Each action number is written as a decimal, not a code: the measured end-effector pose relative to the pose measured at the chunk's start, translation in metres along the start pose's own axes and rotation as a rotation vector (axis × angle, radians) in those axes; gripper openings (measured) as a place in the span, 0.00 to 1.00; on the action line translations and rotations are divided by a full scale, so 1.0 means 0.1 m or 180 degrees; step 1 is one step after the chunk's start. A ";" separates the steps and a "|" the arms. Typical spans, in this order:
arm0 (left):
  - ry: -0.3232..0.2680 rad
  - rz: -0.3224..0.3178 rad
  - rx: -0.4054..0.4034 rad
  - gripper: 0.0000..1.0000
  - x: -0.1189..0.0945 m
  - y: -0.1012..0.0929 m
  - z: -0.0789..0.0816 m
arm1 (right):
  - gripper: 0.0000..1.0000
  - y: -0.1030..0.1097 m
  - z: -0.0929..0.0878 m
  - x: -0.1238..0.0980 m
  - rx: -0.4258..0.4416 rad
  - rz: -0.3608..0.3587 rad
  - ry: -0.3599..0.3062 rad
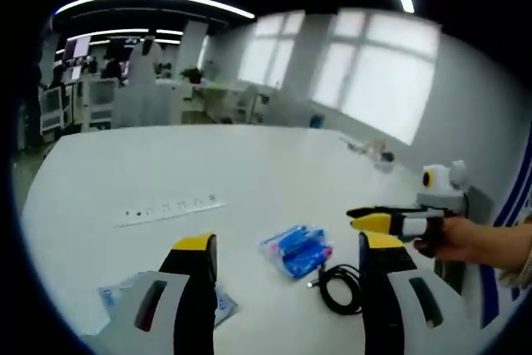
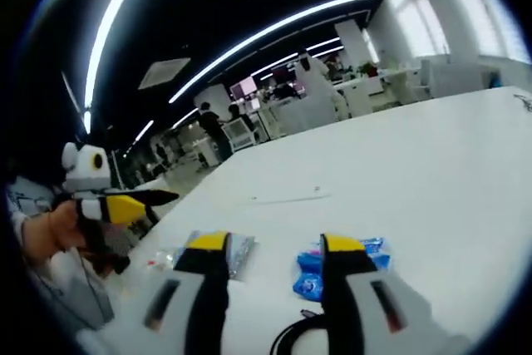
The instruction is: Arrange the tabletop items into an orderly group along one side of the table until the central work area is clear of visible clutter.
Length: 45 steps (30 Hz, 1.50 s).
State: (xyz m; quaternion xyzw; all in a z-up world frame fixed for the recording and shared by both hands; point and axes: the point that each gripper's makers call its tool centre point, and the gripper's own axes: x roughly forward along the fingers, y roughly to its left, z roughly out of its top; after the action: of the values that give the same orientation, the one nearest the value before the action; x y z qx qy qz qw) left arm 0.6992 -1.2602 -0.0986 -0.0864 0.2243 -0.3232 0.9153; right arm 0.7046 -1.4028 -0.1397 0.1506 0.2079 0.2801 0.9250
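Both hand-held grippers, left [image 1: 287,257] and right [image 2: 274,253], hover agape and empty over the tabletop's [image 1: 249,172] near edge, so straddle the blue packet [image 1: 298,248] squarely before closing, avoiding the cable [image 1: 341,287].

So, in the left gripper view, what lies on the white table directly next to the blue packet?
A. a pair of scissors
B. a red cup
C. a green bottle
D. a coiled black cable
D: the coiled black cable lies on the white table just beside the blue packet, between the open jaws of the left hand-held gripper.
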 end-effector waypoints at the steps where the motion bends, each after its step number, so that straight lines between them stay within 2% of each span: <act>1: -0.0032 0.0013 0.0004 0.66 -0.08 0.04 0.03 | 0.41 0.05 0.01 0.01 -0.0009 0.0021 -0.0004; 14: -0.0177 0.0265 -0.0017 0.65 -0.91 0.58 0.17 | 0.40 0.75 -0.02 0.27 -0.0098 0.0221 -0.0002; 20: -0.0155 0.0332 -0.0006 0.65 -1.14 0.76 0.14 | 0.41 1.03 -0.06 0.41 -0.0118 0.0297 0.0033; 23: -0.0160 0.0371 -0.0009 0.65 -1.26 0.87 0.13 | 0.41 1.11 -0.08 0.49 -0.0134 0.0326 0.0049; 31: -0.0080 0.0463 0.0005 0.64 -1.39 1.12 0.05 | 0.43 1.24 -0.17 0.61 -0.0169 0.0342 0.0122; 39: 0.0008 0.0526 -0.0032 0.64 -1.37 1.41 -0.06 | 0.46 1.20 -0.37 0.78 -0.0245 0.0310 0.0338; 45: 0.0104 0.0572 -0.0072 0.63 -1.30 1.64 -0.17 | 0.45 1.08 -0.53 0.95 -0.0206 0.0285 0.0450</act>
State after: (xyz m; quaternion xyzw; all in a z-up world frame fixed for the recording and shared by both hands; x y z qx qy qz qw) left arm 0.6917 -1.0512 -0.1171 -0.0709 0.2497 -0.2386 0.9358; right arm 0.7023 -1.2526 -0.1713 0.1096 0.2565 0.3377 0.8990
